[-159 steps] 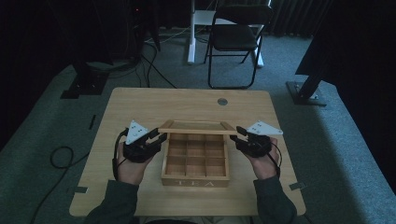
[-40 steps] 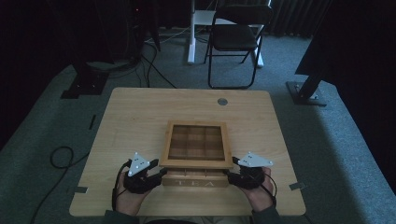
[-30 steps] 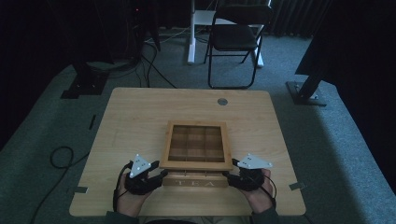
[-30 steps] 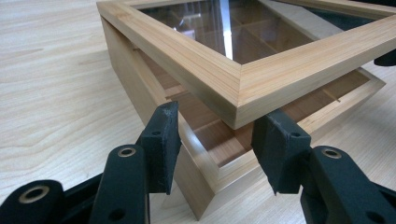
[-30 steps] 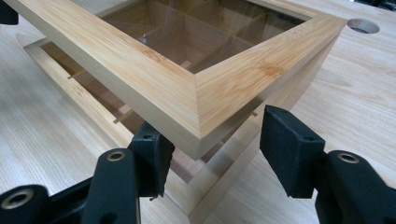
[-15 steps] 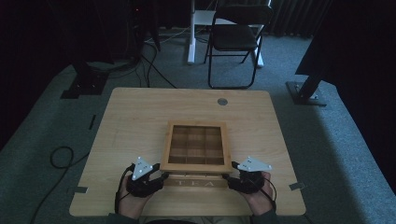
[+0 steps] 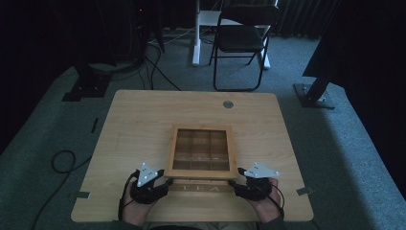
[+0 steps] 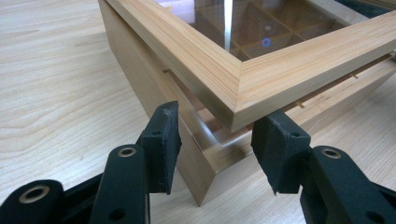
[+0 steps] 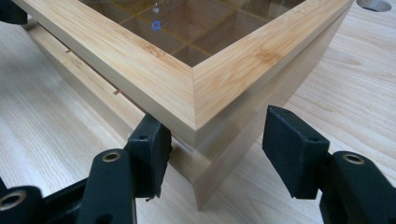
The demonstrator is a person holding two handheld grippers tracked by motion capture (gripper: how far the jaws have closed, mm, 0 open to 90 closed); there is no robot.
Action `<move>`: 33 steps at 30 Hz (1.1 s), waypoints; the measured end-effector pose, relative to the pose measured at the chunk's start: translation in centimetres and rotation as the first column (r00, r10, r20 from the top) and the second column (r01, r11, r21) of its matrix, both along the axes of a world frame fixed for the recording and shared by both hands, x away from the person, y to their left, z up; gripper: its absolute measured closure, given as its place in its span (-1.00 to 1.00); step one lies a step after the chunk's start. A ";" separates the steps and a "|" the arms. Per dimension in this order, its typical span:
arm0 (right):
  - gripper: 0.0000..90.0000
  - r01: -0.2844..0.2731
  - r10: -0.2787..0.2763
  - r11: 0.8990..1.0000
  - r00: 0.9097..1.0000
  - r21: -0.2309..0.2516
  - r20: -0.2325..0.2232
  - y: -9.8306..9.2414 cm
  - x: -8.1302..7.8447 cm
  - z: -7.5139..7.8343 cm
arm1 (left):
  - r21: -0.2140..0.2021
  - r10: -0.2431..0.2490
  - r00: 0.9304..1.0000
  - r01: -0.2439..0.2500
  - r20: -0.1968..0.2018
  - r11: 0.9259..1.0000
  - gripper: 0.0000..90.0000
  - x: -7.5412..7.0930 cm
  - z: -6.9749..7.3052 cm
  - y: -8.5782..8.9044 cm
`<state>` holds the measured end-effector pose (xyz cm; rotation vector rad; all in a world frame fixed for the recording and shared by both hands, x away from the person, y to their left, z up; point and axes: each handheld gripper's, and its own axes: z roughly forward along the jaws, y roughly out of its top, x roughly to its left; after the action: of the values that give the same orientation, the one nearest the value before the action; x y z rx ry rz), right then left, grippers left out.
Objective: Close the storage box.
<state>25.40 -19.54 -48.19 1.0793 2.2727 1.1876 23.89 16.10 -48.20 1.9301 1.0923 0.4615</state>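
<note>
A wooden tea box [image 7: 201, 188] with a glass-paned lid [image 7: 201, 128] sits near the table's front edge, its compartments showing through the pane. My left gripper [image 7: 165, 182] is at the box's front left corner. In the left gripper view that corner [image 8: 243, 93] stands between the jaws of the left gripper [image 8: 217, 140], with a slit between lid and box; the pads do not clamp it. My right gripper [image 7: 235, 184] is at the front right corner. In the right gripper view the lid corner [image 9: 196, 98] lies between the spread jaws of the right gripper [image 9: 217, 149], one pad well clear.
The wooden table [image 7: 143, 124] has a round cable hole [image 7: 228, 104] behind the box. A folding chair [image 7: 239, 38] and stand legs are on the carpet beyond the far edge. Cables trail on the floor at the left.
Since the oldest frame the lid has come down from raised to lying over the box, and both hands have drawn back to the front corners. Over the last second hardly anything has shifted.
</note>
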 end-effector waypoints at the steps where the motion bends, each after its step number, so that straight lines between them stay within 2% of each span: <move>1: -0.09 0.002 -0.002 1.000 1.000 0.002 -0.005 -0.1 -0.1 0.0 | 0.000 0.001 1.000 -0.001 -0.002 1.000 0.16 0.0 -0.1 0.0; 20: -0.08 0.006 -0.006 1.000 1.000 0.016 -0.025 -0.8 -0.7 -0.5 | -0.001 -0.018 1.000 0.018 -0.019 1.000 0.15 -0.2 -0.7 -0.4; 33: -0.09 0.001 0.001 1.000 0.998 0.026 -0.057 -1.2 -0.7 -1.1 | 0.001 -0.022 0.999 0.022 -0.031 1.000 0.12 -0.4 -1.2 -0.3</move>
<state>24.69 -20.73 -49.34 1.1363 2.3054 1.2047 23.48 15.78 -49.41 1.9544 1.0895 0.4208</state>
